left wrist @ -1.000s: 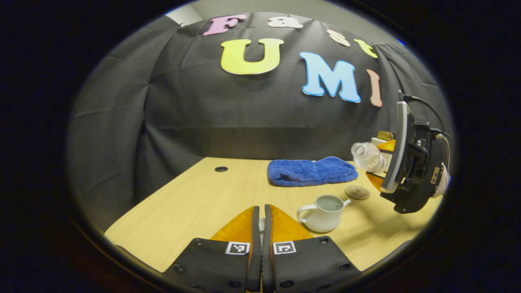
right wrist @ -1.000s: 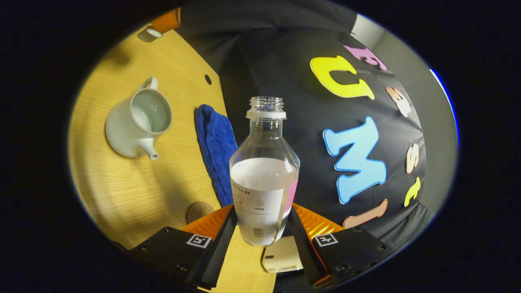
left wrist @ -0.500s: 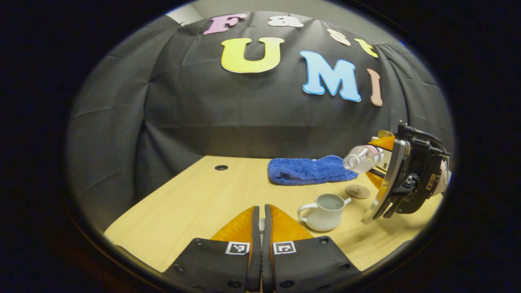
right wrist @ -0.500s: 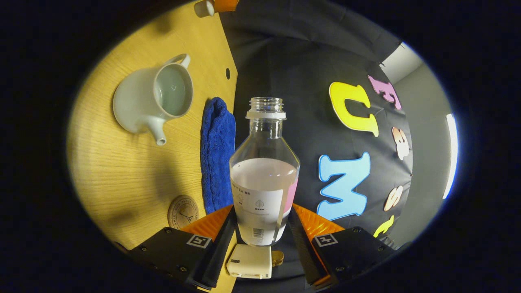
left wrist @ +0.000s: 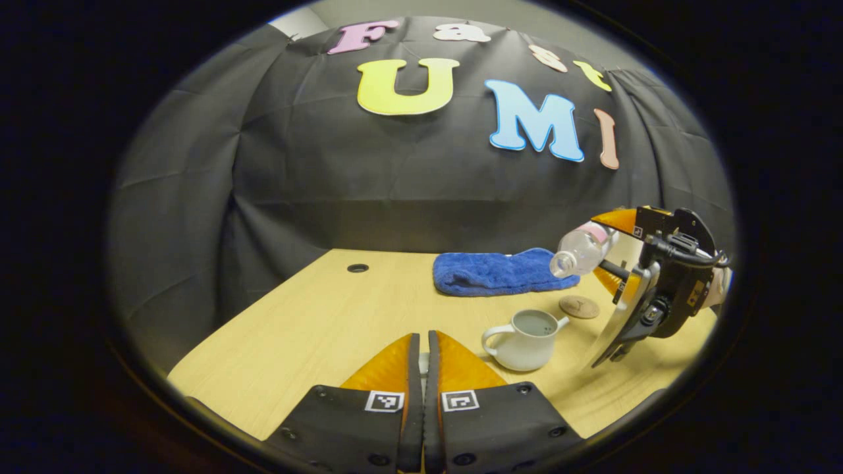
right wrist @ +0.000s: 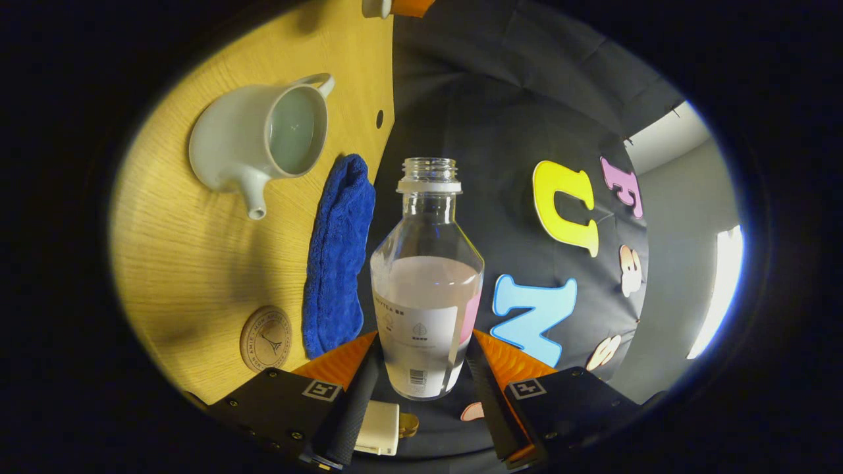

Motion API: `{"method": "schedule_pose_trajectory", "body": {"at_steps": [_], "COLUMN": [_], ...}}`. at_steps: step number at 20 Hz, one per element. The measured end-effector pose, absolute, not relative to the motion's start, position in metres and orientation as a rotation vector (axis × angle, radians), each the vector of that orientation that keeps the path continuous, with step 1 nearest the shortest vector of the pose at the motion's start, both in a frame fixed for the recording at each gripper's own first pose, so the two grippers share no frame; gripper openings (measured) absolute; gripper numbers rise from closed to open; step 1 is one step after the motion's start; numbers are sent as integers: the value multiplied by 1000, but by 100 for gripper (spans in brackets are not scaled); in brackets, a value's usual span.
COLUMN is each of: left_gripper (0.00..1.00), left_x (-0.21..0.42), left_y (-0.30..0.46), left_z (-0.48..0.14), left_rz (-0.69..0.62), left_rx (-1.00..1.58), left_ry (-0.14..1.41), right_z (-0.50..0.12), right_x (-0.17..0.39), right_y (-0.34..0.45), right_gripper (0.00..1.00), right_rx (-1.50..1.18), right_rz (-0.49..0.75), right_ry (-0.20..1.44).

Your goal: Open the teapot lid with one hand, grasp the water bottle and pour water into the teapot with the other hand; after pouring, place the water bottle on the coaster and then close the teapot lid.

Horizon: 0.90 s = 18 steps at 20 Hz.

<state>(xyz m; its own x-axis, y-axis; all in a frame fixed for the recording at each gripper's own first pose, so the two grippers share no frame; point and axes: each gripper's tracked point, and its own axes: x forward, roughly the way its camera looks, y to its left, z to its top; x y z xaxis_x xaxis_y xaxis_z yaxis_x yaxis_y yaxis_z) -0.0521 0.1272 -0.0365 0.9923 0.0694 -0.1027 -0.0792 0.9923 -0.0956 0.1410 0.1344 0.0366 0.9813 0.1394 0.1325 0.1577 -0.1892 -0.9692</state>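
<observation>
Tilted water bottle (right wrist: pixel 427 283) above lidless teapot (right wrist: pixel 260 141)

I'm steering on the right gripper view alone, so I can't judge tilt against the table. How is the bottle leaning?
Observer: In the left gripper view, the bottle in the right gripper is tipped mouth-down toward the teapot.
Operator: Any water coming out?
Observer: No stream shows there. The mouth hangs high, roughly above the teapot's spout side.
Operator: And the left gripper?
Observer: The left gripper sits low over the table, its fingers nearly together on a pale sliver, probably the lid.
</observation>
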Motion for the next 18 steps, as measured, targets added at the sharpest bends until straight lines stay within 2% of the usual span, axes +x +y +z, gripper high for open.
{"method": "schedule_pose_trajectory", "body": {"at_steps": [18], "left_gripper": [8], "left_x": [-52], "left_y": [124], "left_z": [-39], "left_rz": [66], "left_rx": [-94], "left_ry": [112], "right_z": [59], "right_x": [137], "right_y": [140], "right_gripper": [77], "right_rx": [-1903], "right_rz": [-39], "right_ry": [-331]}}
